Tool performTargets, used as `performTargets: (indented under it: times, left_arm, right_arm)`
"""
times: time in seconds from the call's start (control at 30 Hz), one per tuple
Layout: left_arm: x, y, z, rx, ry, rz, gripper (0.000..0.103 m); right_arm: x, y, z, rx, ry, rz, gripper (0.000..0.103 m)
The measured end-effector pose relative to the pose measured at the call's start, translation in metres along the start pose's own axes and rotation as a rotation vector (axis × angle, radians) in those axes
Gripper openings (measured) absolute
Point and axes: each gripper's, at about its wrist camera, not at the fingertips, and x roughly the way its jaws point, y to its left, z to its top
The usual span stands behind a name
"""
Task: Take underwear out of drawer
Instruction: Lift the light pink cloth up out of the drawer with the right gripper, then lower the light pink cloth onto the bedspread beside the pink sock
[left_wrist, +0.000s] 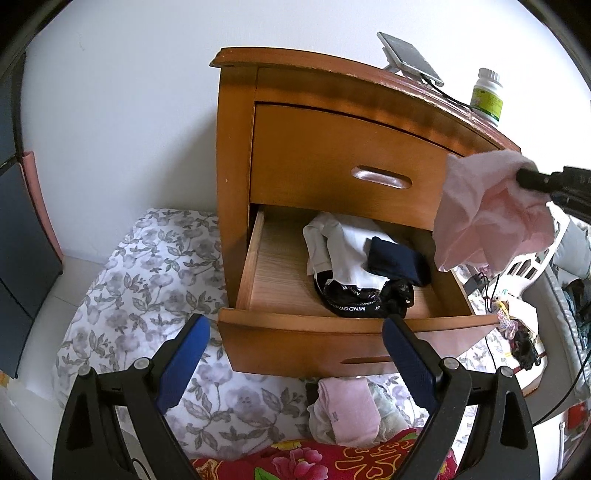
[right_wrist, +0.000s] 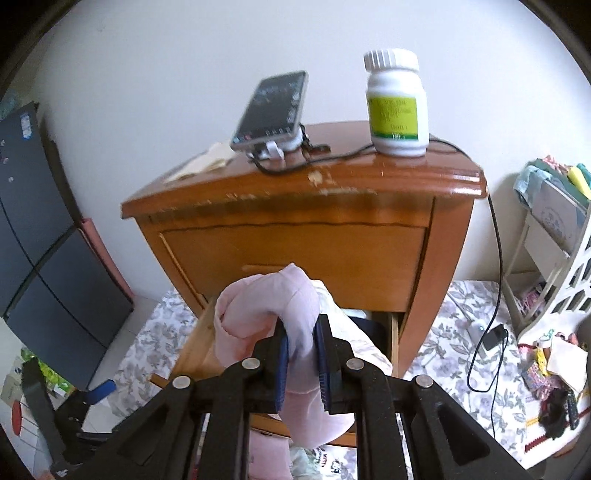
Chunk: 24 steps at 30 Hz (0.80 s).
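The wooden nightstand's lower drawer stands pulled out, with white, navy and black garments piled inside. My right gripper is shut on pale pink underwear, which hangs bunched in the air above the drawer. In the left wrist view that pink underwear dangles at the right, in front of the nightstand, pinched by the right gripper. My left gripper is open and holds nothing, just before the drawer's front panel.
A phone on a stand, a white pill bottle and a black cable are on or beside the nightstand top. Folded pink and white garments lie on the floral sheet below the drawer. A white rack stands at the right.
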Motion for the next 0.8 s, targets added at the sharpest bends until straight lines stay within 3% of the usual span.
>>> performTargets:
  times: [0.33, 0.8]
  left_arm:
    - [-0.010, -0.001, -0.002, -0.003, -0.012, 0.001, 0.095]
    - [-0.023, -0.005, -0.003, 0.008, -0.023, 0.007, 0.095]
  right_arm:
    - [-0.034, 0.008, 0.001, -0.020, -0.056, 0.026, 0.015]
    - [-0.077, 0.030, -0.033, -0.093, -0.078, 0.083, 0.015]
